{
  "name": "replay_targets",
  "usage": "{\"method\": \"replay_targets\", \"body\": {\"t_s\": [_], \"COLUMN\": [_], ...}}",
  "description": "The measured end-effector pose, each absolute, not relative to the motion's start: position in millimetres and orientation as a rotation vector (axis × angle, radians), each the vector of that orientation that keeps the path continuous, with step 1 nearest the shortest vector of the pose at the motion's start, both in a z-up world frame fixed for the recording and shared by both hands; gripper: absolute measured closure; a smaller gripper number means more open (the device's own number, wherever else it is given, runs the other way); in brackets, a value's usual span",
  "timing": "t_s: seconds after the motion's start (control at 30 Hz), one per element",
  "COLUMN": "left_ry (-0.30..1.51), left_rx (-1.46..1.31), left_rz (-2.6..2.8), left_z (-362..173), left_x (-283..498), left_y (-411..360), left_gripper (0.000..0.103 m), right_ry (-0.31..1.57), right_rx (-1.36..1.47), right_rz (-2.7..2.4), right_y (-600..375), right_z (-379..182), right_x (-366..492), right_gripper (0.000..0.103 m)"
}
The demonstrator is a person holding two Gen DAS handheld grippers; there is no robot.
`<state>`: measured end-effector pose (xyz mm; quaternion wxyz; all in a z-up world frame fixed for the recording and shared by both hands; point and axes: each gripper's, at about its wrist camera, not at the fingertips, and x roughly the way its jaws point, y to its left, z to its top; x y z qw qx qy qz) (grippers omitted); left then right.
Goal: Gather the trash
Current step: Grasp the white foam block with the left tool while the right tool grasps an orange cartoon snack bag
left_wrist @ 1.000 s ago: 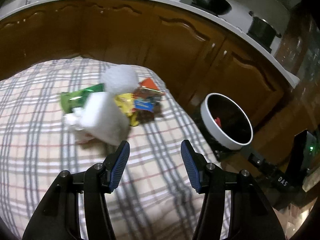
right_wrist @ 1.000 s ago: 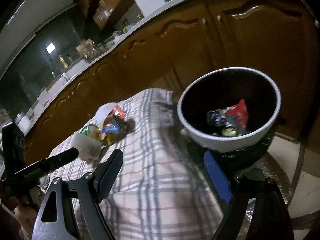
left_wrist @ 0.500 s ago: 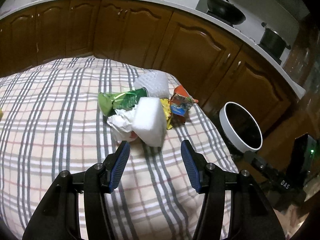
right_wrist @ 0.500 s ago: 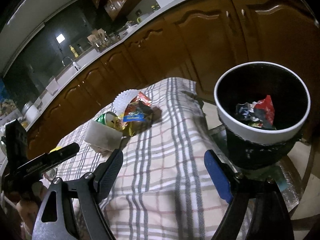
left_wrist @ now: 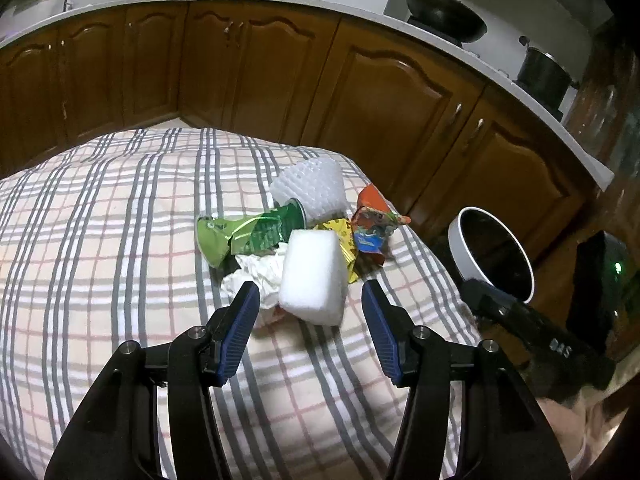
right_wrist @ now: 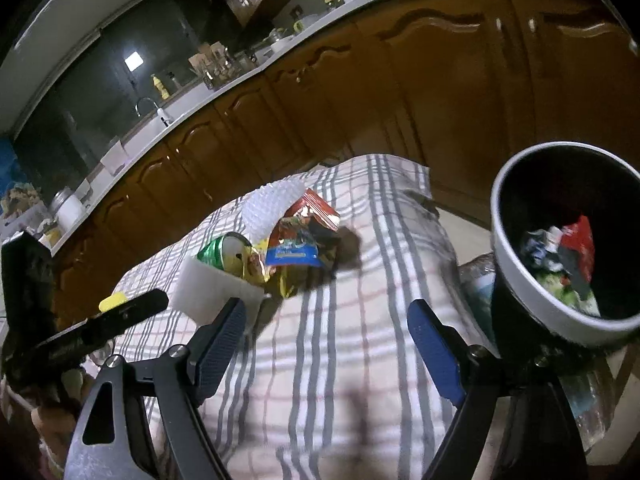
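Plaid cloth (left_wrist: 120, 240), crinkly wrappers (left_wrist: 372, 228), foam block (left_wrist: 314, 276)

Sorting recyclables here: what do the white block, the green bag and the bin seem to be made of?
White block: likely foam; matte, soft-edged. Green bag: shiny plastic film, creased, printed. Bin: smooth white rim, probably plastic, with a dark inside.

You see a matt woven checked cloth (left_wrist: 120, 216), a matt white foam block (left_wrist: 314, 276), glossy foil wrappers (right_wrist: 300, 236) and glossy varnished wood cabinets (left_wrist: 260, 72).
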<state>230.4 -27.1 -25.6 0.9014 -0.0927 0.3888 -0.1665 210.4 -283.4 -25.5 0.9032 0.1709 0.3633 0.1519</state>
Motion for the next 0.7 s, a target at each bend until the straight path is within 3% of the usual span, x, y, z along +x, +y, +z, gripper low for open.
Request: {"method": "replay_targets", "body": {"t_s": [0.1,0.43,0.53,0.57,0.6,0.63,0.7], "left_ry": [0.809,0.827,0.829,0.826,0.826,0.828,0.823], "left_rx": [-0.172,-0.121,-0.133,-0.133,-0.125,-0.117,-0.11], "left_rz": [-0.352,-0.364,-0.372,-0.376,-0.38,-0.386,-0.393], "left_z": [-26.7,-38.0,-39.5,-39.3,-39.1,-39.0,-37.8], "left_x": [239.3,254.5,255.3,254.9,254.8,254.0,251.2], "left_y": [-31.6,-43.6,-43.1,-43.3,-44.2,-45.5,-47.8], "left_gripper": [0.043,0.043,0.047,0.052,0.065,0.075,0.075], "right_ry": [0.763,0.822,0.849,0.854,0.859,0.858,0.844], "right_rx": [0.359,0.506,0.537,0.533,0.517,0.509,0.494], "right_rz": [0.322,0.371,0.39,0.39,0.387,0.386,0.388], "right_y": [-279.8,-276.9,-271.7,-269.7,-267.0,-265.1,-263.6], "right_z": [-28.0,-49.4,-57.6,-58.3,-58.6,-57.8,-54.6], "right_x": [230.9,296.4,306.2,307.3,306.3,305.5,297.7], "right_gripper": [0.027,0.04,0.065,0.082,0.099,0.103,0.103]}}
